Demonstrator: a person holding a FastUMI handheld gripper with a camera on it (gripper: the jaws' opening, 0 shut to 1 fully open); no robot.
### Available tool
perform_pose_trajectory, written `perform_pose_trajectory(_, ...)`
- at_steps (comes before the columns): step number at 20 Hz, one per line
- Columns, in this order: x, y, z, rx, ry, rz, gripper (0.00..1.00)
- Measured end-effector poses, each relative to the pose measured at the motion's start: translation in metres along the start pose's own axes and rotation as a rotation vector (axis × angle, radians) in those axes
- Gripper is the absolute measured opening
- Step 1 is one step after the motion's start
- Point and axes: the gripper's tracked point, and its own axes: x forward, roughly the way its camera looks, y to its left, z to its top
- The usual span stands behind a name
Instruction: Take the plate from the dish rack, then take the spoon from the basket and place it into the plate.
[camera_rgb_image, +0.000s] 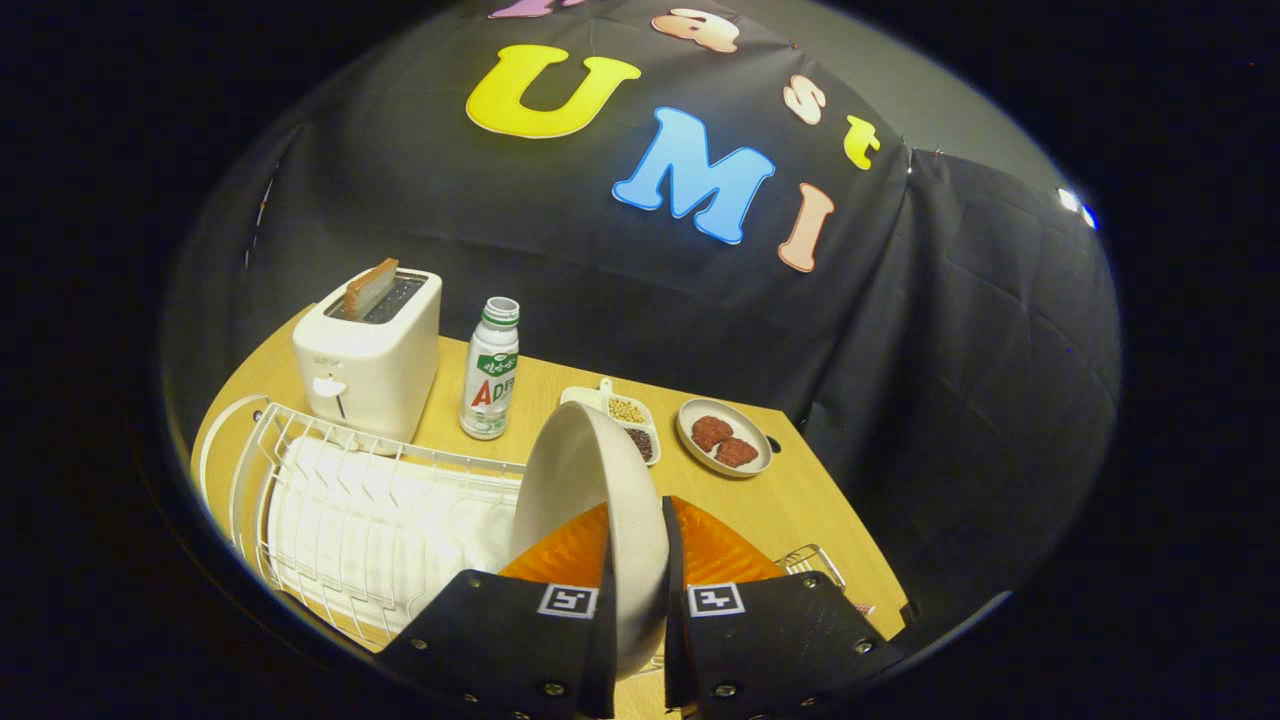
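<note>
The black two-finger gripper (637, 610) is clamping the round white ceramic plate (590, 500) on edge, above the white wire dish rack (380, 520) at the table's near edge — step one. Next, probably, setting it flat.

The plate (590, 490) is cream, the dish rack (380, 520) white, the table (800, 500) light wood, the fingers (520, 630) black with orange.

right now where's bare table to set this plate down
Bare wood lies between the dish rack and the small dish, just right of the held plate. Along the back it's crowded: toaster, bottle, divided tray.
</note>
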Motion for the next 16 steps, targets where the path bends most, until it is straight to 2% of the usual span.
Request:
perform_pose_trajectory(7,-0.012,-0.038,0.004,-0.008,-0.018,-0.068,0.19)
perform_pose_trajectory(12,-0.051,-0.065,-0.010,-0.015,-0.041,-0.093,0.19)
perform_pose_trajectory(16,-0.091,-0.080,-0.025,-0.055,-0.078,-0.083,0.19)
